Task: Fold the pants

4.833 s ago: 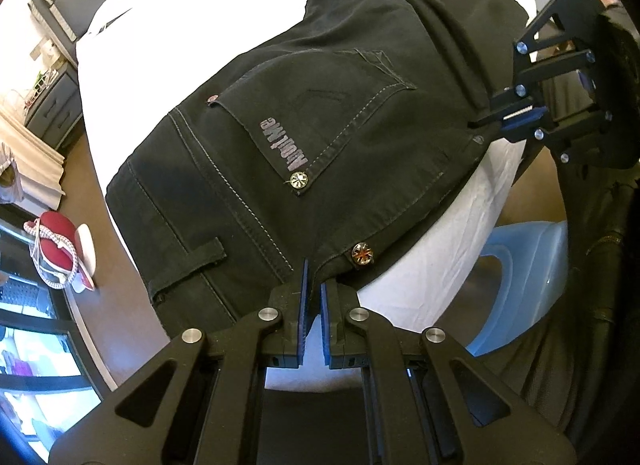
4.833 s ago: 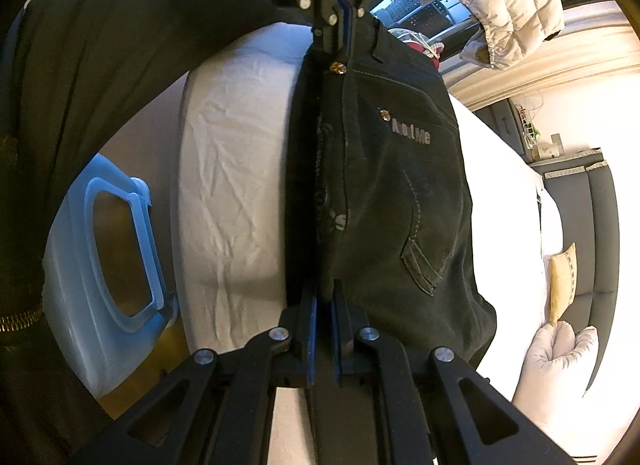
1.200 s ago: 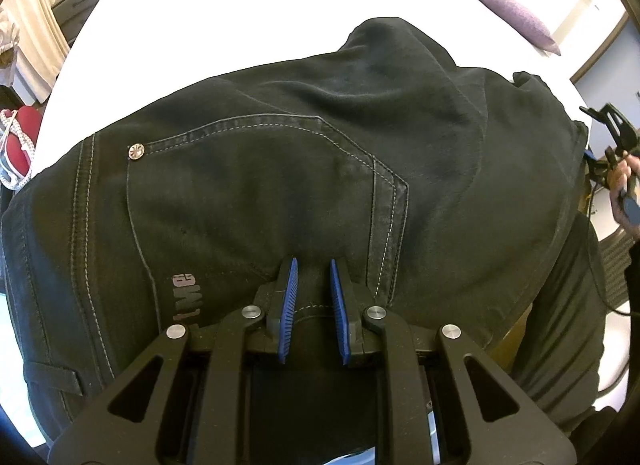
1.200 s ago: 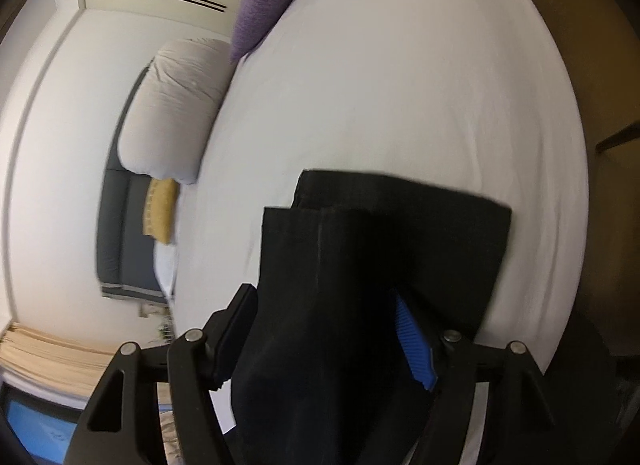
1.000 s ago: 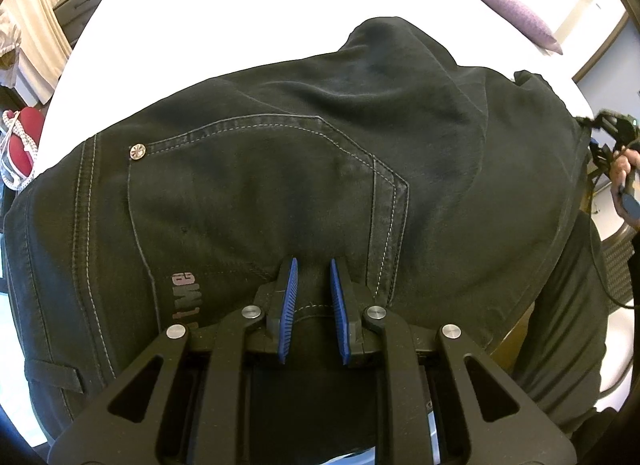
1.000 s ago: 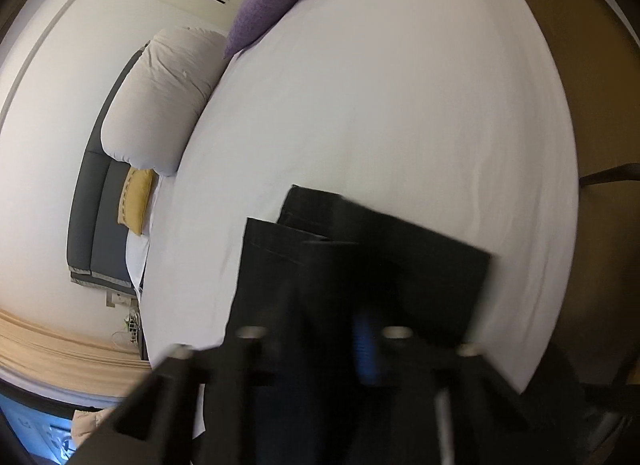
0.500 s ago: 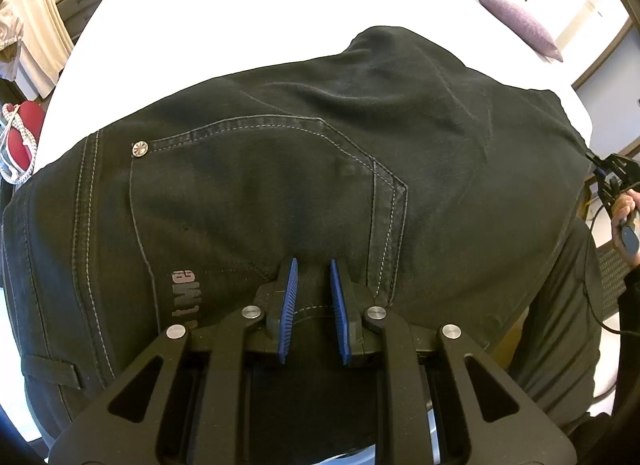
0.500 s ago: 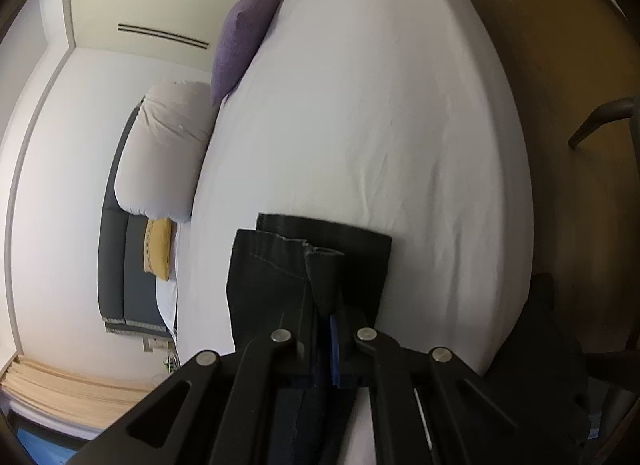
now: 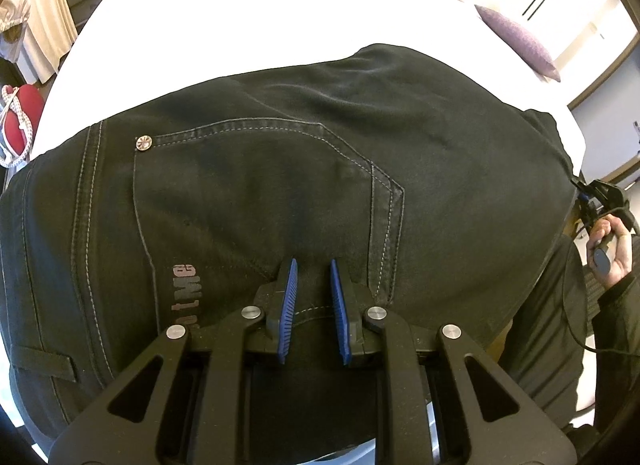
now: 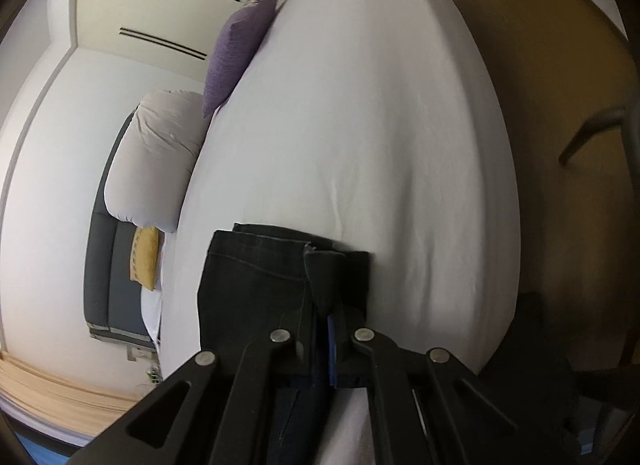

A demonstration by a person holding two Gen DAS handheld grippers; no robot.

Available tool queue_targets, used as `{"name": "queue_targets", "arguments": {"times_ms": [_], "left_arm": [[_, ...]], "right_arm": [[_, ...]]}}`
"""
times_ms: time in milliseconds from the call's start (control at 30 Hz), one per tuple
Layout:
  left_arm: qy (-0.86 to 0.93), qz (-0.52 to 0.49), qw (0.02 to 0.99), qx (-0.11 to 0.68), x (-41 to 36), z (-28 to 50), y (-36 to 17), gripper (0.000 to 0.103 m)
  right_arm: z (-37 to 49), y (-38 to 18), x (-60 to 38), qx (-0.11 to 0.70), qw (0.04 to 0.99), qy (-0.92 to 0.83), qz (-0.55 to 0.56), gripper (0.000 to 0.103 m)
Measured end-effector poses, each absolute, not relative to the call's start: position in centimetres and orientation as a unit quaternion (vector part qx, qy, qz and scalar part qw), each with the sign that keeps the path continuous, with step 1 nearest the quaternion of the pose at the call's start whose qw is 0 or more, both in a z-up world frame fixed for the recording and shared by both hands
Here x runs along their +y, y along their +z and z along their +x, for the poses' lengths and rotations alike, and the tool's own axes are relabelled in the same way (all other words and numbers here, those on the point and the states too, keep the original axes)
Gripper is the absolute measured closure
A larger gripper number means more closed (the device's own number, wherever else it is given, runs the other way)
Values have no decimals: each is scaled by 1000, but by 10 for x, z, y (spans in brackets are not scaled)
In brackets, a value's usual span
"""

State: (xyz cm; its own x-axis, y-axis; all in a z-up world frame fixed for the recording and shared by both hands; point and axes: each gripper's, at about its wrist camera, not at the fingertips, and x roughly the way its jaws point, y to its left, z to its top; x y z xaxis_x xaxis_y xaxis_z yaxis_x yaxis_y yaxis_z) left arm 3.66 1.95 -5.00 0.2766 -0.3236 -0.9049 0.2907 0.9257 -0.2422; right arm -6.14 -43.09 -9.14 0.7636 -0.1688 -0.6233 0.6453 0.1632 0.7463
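Black jeans [image 9: 300,169] lie across the white bed [image 9: 248,9], seat side up with a stitched back pocket and a silver rivet. My left gripper [image 9: 312,269] hovers just over the pocket area with its blue pads apart and nothing between them. In the right wrist view the leg ends of the jeans [image 10: 256,281] lie near the bed's edge. My right gripper [image 10: 326,309] is shut on a fold of the hem fabric there. The right gripper and the hand holding it also show at the far right of the left wrist view [image 9: 600,205].
A purple cushion [image 10: 240,49] and a grey pillow [image 10: 156,161] lie at the far end of the bed [image 10: 400,125]. A grey headboard with a yellow cushion [image 10: 142,261] stands beyond. A red item [image 9: 24,113] sits off the bed's left side. Brown floor runs along the bed's right side.
My right gripper went from wide open around the leg ends to shut on the hem. The left gripper let go of the waistband earlier and stays open over the seat.
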Motion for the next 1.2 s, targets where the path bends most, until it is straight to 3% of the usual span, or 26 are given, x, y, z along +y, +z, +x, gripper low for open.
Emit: {"name": "queue_targets", "arguments": {"times_ms": [567, 600, 700, 833, 967, 1033, 1067, 1133, 1200], "left_arm": [[-219, -57, 805, 548, 60, 28, -49, 86], [-221, -65, 804, 548, 64, 28, -49, 86], [-223, -80, 803, 547, 68, 26, -52, 86], [-221, -79, 806, 543, 76, 24, -53, 86], [-221, -80, 808, 541, 75, 22, -56, 86], [-223, -83, 807, 541, 77, 21, -57, 86], [-225, -86, 806, 541, 76, 21, -57, 86], [-227, -91, 805, 540, 78, 21, -57, 86], [-229, -94, 806, 539, 80, 22, -57, 86]], "right_arm": [[-53, -93, -435, 222, 759, -280, 544, 100], [-57, -92, -438, 218, 757, -270, 554, 95], [-76, -71, -443, 221, 755, -317, 530, 50], [-60, -13, -431, 251, 816, -286, 435, 50], [35, 30, -348, 378, 889, -129, 224, 51], [81, 32, -294, 420, 900, -84, 84, 56], [94, 29, -283, 432, 897, -73, 61, 58], [124, 17, -263, 478, 876, -39, 44, 74], [143, 6, -243, 504, 863, -11, 31, 82]]}}
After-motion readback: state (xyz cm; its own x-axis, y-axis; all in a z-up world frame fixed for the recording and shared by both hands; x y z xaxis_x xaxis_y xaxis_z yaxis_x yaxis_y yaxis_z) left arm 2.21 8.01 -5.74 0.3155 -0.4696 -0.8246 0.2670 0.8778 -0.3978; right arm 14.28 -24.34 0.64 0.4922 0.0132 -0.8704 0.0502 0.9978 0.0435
